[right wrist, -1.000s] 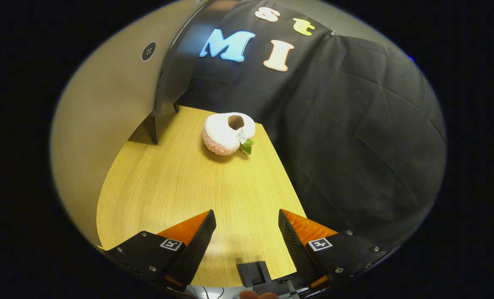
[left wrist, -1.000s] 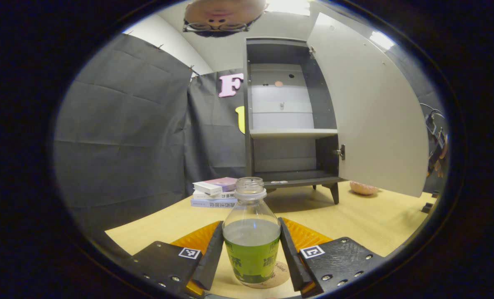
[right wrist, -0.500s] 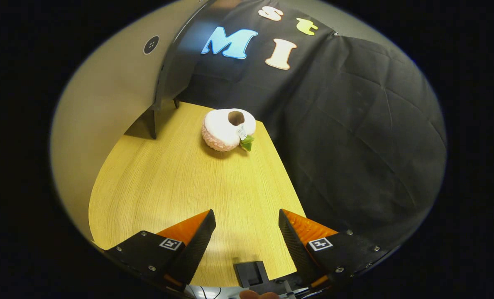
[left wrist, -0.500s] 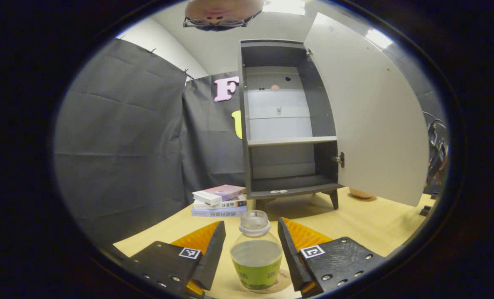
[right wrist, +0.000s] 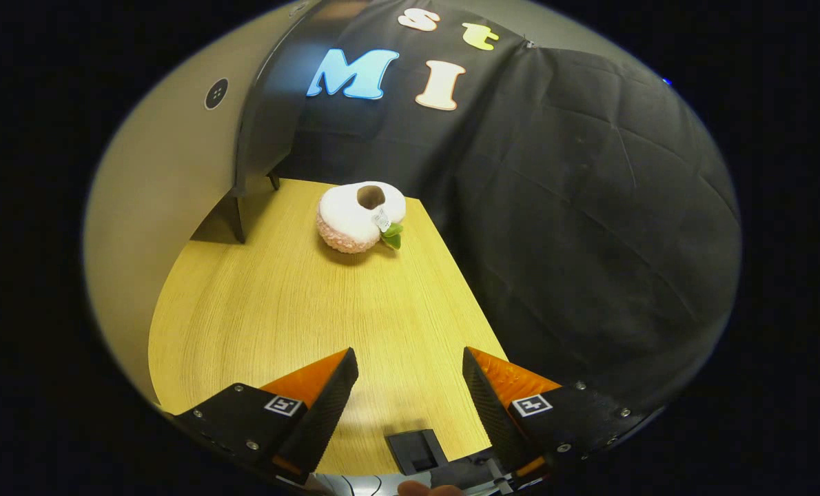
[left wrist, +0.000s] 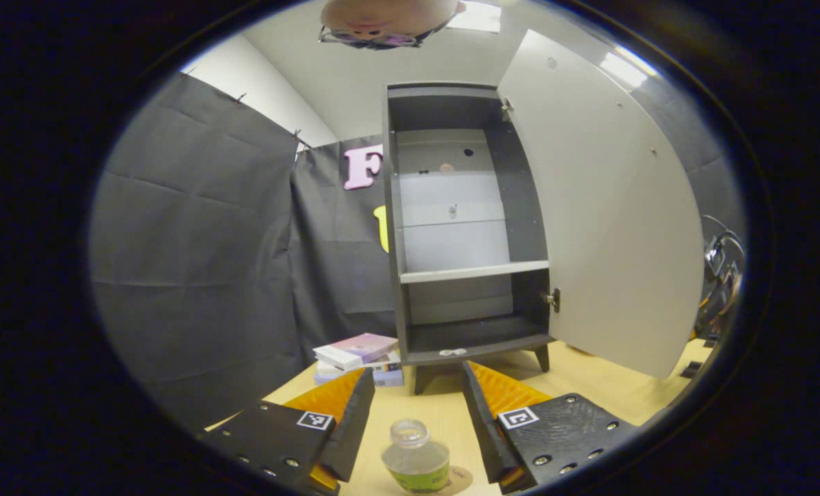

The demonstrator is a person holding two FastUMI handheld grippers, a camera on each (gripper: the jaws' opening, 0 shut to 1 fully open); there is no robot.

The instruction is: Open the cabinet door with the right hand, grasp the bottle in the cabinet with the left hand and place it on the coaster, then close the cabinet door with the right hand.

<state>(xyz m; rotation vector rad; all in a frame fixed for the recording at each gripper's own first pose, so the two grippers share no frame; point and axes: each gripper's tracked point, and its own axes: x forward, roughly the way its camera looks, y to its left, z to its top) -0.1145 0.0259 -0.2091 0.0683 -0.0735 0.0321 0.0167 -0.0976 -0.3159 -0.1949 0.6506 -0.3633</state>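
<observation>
- Left gripper view showed the left gripper (left wrist: 410,413) with its fingers apart, above the bottle (left wrist: 415,463) and not touching it.
- The bottle stood upright on the round coaster (left wrist: 459,475) on the wooden table (left wrist: 589,386), in front of the cabinet (left wrist: 465,227).
- It was clear plastic with a green label band, no cap, and part full of liquid; it looked light, smooth and somewhat squeezable, likely to spill if tipped.
- The best hold seemed to be the labelled body, gripped gently from both sides.
- The cabinet was dark and boxy on short legs, with a pale flat shelf; its door (left wrist: 603,207) stood wide open, smooth and stiff.
- Right gripper view showed the right gripper (right wrist: 410,406) holding nothing, fingers spread over the table's grain, near a fluffy pink doughnut toy (right wrist: 358,217).
</observation>
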